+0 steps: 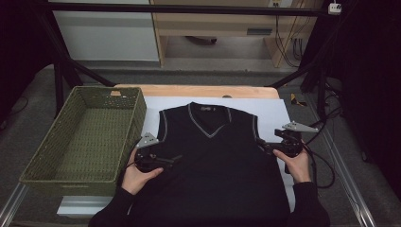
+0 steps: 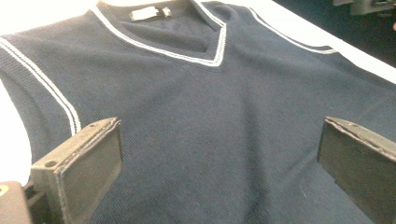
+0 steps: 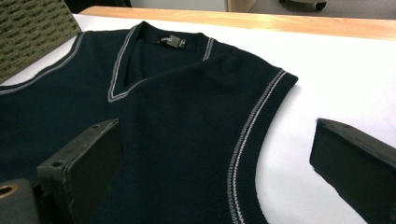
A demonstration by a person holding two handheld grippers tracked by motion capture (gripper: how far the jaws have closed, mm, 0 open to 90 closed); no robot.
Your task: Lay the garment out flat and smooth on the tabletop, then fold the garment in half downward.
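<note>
A dark sleeveless vest (image 1: 220, 161) lies flat, front up, on a white sheet (image 1: 269, 108) that covers the worktop (image 1: 198, 91), its V-neck pointing away from the person. The left gripper (image 1: 174, 160) hovers low over the vest's left side, its fingers (image 2: 79, 163) spread wide with nothing but knit fabric between them; the neck label (image 2: 148, 12) sits well beyond the fingertips. The right gripper (image 1: 265, 145) is at the vest's right armhole, fingers (image 3: 84, 161) also spread: one finger is over the dark cloth, the other over the bare sheet, and the striped armhole edge (image 3: 243, 140) runs between them. Whether any finger touches the fabric I cannot tell. A green woven basket (image 1: 85, 137) stands just outside the left gripper.
</note>
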